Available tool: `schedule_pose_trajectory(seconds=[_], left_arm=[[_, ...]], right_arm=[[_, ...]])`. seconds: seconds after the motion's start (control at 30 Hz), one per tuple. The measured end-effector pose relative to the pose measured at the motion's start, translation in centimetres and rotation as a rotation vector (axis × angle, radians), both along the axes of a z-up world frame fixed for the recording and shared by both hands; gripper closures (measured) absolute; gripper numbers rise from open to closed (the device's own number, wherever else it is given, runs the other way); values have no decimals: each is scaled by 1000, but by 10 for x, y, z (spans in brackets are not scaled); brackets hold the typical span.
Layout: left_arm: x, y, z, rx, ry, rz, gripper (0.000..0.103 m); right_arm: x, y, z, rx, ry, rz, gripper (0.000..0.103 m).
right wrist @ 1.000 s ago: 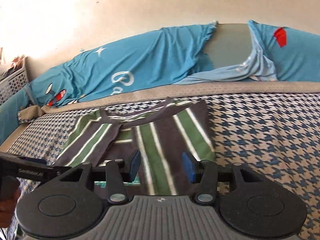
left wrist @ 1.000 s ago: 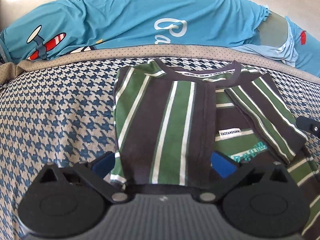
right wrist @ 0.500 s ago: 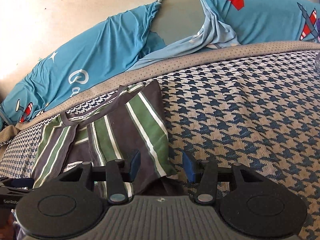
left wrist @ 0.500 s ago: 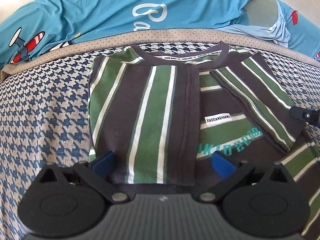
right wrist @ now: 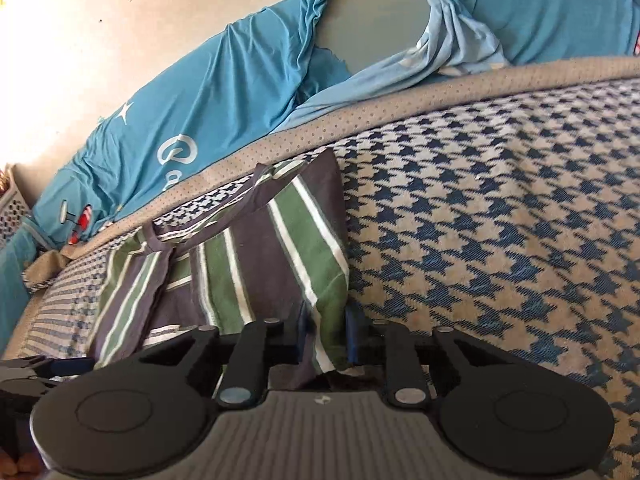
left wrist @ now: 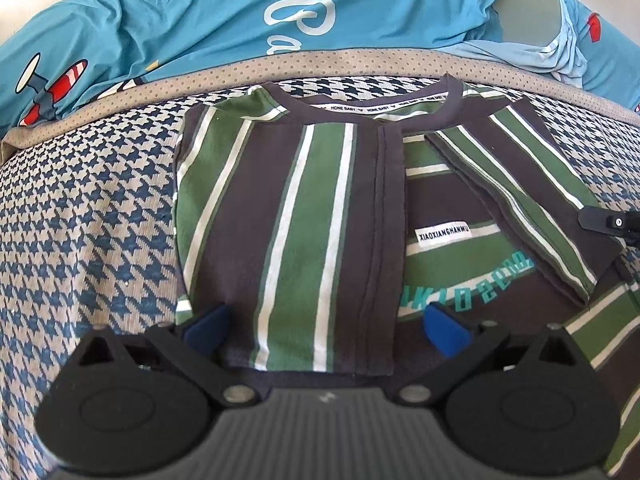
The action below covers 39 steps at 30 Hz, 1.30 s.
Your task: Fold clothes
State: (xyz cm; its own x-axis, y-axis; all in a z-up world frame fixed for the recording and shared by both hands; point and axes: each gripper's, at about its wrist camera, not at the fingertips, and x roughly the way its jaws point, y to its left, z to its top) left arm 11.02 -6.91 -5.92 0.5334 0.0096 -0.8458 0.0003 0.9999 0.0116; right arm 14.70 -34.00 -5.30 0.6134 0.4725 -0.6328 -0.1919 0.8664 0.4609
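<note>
With both side panels of the striped shirt (left wrist: 304, 208) already folded inward on the houndstooth bedcover (left wrist: 80, 232), my right claw (right wrist: 326, 340) is closing on its lower corner, my left claw (left wrist: 324, 326) gapes empty, the bottom-up fold remaining.

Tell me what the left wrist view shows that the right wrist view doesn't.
Left wrist only: the white label and teal print on the shirt's middle, and the left gripper open over the folded left panel.

Right wrist only: the right gripper, jaws closing with the shirt's right edge between them, and a basket at far left.

Both: the striped shirt, the houndstooth cover and the blue bedding.
</note>
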Motion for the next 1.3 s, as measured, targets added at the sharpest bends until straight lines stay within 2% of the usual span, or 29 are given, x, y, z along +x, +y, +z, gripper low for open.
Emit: schedule_pose_trajectory(seconds=[0.1,0.23,0.43,0.63,0.9,1.0,1.1,1.3], left_arm=[[1,-1,-1,7,1,-3,0],[1,-1,-1,4,0,-3,0],[-1,15,5,-86,4,37,0],[-5,28,8,-123,7,66,0],[-11,47,14,-155,-3,105,0],[-11,57,17,-151,-9,136,0],[-11,71,24,-181,-19,170,0],[-6,109,49,-202,-50,296,0]], right_arm=[[0,-6,-5,39,19,-11,89],[-1,-6,-9,67,21,-34,89],[-3,10,-1,-35,-46,-29,95],[-12,29,14,-107,-106,-26,96],[-28,68,44,-111,-201,48,96],[-25,82,47,-98,-215,71,96],[-29,99,47,-84,-231,101,96],[-32,139,51,-42,-268,190,96]])
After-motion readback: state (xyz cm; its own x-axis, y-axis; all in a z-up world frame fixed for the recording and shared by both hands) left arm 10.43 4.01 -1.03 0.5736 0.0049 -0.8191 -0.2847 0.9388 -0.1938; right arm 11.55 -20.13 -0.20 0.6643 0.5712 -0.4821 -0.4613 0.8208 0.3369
